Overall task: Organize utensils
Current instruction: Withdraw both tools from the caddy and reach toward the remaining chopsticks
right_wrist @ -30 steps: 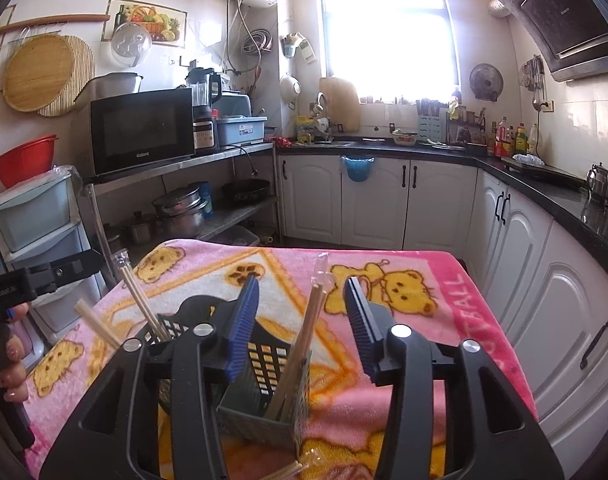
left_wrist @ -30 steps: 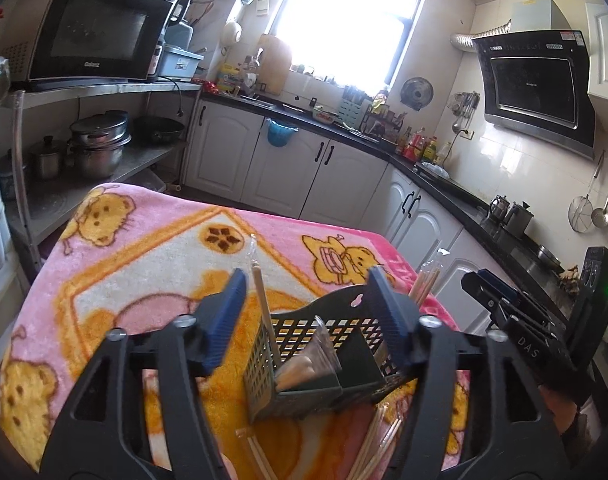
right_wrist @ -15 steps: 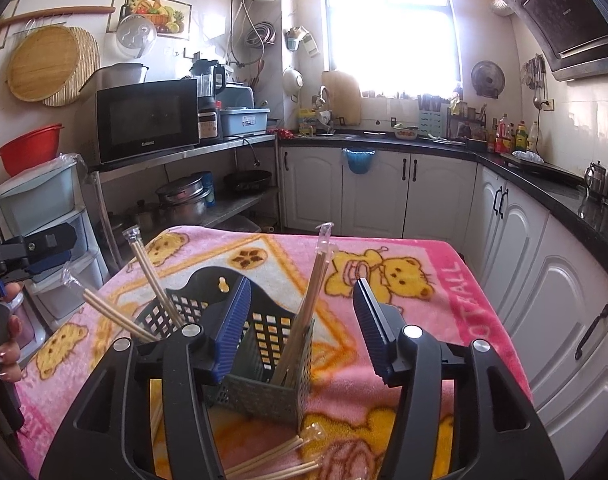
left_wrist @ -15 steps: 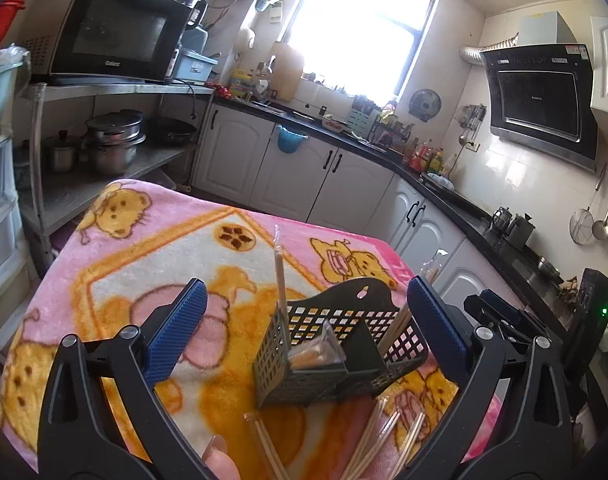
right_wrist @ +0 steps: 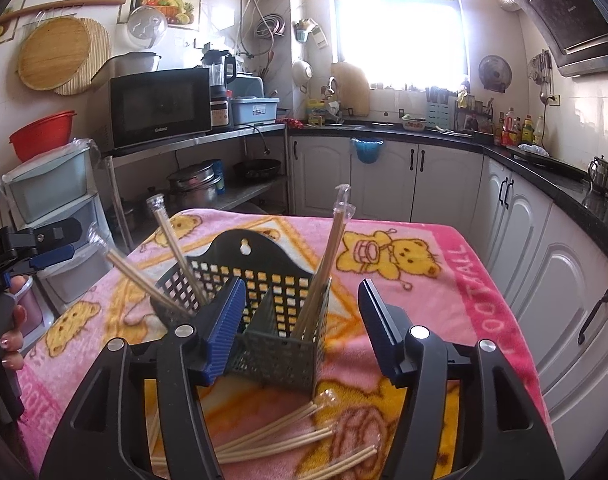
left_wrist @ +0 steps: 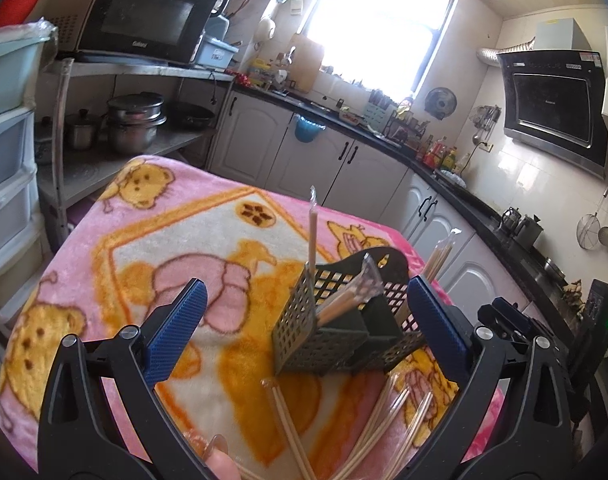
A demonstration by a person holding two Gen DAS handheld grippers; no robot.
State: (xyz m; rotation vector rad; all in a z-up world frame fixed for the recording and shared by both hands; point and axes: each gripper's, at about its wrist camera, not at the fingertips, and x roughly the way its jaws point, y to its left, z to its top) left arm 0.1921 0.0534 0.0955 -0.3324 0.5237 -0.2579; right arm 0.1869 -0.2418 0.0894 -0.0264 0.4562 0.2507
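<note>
You're partway: 3 wrapped chopstick pairs stand in the black basket [right_wrist: 264, 304], mid-blanket [right_wrist: 415, 304]. Loose chopsticks [right_wrist: 280, 436] lie near it, unsorted. Left gripper [left_wrist: 304, 328] gapes wide, empty; right gripper [right_wrist: 300, 328] is opening, gripping nothing.

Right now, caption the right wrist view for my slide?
Right tool opening, empty, before the caddy holding wrapped chopsticks; more chopsticks lie loose on the blanket.

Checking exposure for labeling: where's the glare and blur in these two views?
Left wrist: window blown out, near chopsticks on the blanket soft. Right wrist: window also clipped, basket sharp; fisheye bends cabinets at the edges.
</note>
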